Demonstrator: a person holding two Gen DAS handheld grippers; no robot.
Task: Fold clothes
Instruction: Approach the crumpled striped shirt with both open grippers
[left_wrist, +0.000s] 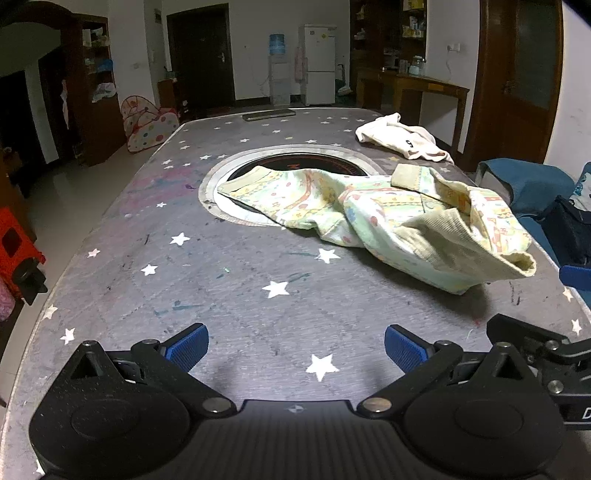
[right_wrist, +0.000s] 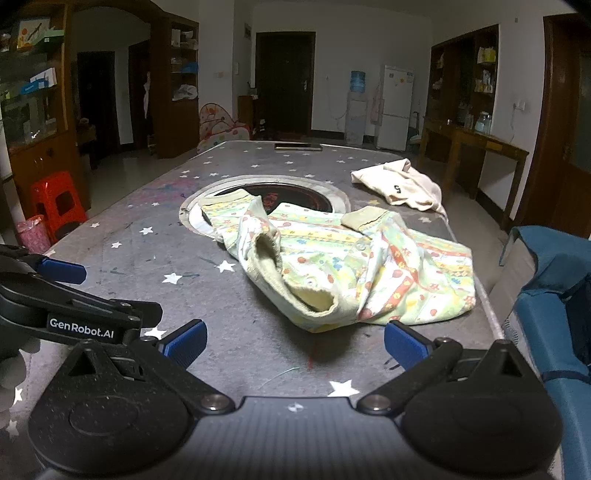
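Observation:
A crumpled pale green child's garment (left_wrist: 388, 214) with a coloured print lies on the grey star-patterned table (left_wrist: 221, 280), partly over a round inset hob (left_wrist: 295, 166). In the right wrist view the garment (right_wrist: 362, 266) lies just ahead of the fingers. A cream garment (left_wrist: 402, 138) marked with a number lies further back on the right; it also shows in the right wrist view (right_wrist: 399, 186). My left gripper (left_wrist: 295, 347) is open and empty, low over the table's near edge. My right gripper (right_wrist: 295, 345) is open and empty, close to the green garment's near hem.
A flat dark object (left_wrist: 269, 115) lies at the table's far edge. A blue fabric bin (right_wrist: 554, 306) stands off the table's right side. A red stool (right_wrist: 57, 203) stands on the floor at the left. The left gripper shows at the left edge of the right wrist view (right_wrist: 62, 271).

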